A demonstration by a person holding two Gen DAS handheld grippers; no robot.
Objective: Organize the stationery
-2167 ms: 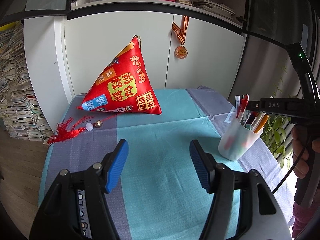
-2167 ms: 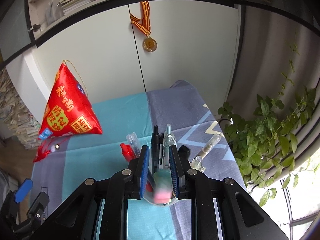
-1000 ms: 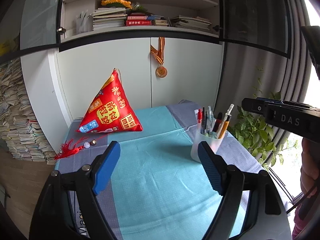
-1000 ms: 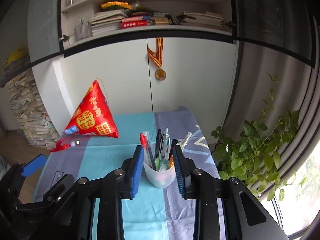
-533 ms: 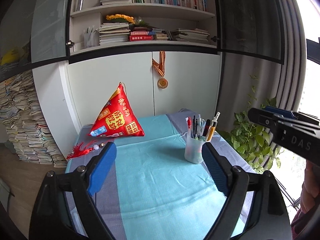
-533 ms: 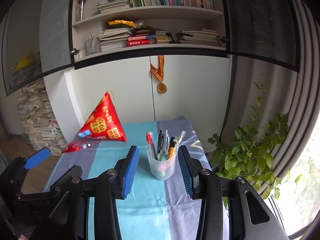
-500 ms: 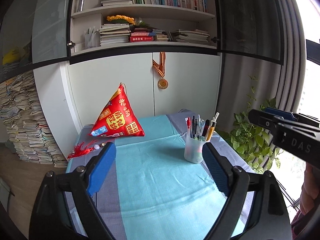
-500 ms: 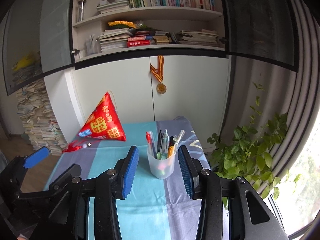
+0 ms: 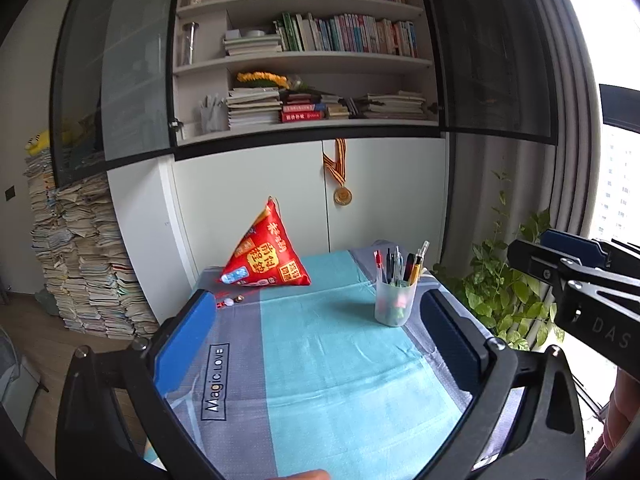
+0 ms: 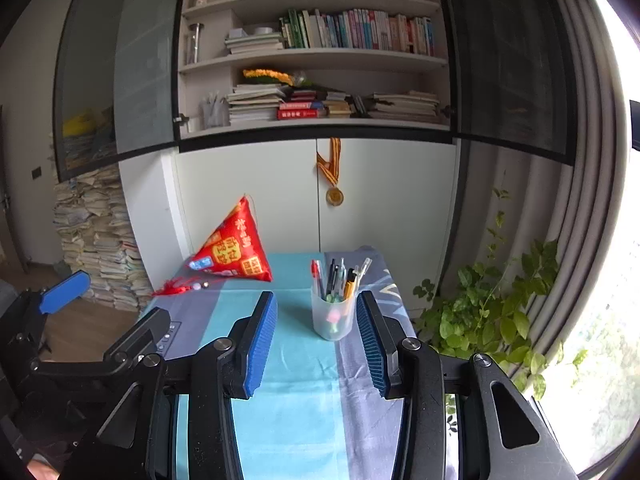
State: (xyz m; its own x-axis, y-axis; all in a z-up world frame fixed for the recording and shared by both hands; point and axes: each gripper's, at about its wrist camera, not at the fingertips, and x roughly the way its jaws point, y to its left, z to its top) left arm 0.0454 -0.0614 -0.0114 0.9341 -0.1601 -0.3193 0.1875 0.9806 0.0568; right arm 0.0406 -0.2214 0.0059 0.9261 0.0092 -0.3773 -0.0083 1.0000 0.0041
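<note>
A translucent pen cup [image 9: 394, 306] [image 10: 333, 320] stands upright on the blue and grey tablecloth [image 9: 340, 364], holding several pens [image 9: 400, 264] [image 10: 340, 276]. My left gripper [image 9: 316, 308] hovers well back from the cup; its jaws are opening and stand very wide, with nothing between them. My right gripper [image 10: 315, 310] is open too. The cup shows in the gap between its blue pads [image 10: 260, 340] but lies farther off, untouched. In the left wrist view the right gripper's fingers [image 9: 568, 246] reach in from the right edge.
A red pyramid cushion [image 9: 266, 260] [image 10: 232, 254] with a tassel [image 10: 180, 290] sits at the table's far left. White cabinet doors with a hanging medal [image 9: 343, 196] stand behind. Paper stacks [image 9: 80, 264] rise at the left, a leafy plant [image 10: 488, 316] at the right.
Both grippers have drawn back and up from the cup, which looks smaller now. The right jaws, earlier close about the pens, have widened. The left jaws have spread further.
</note>
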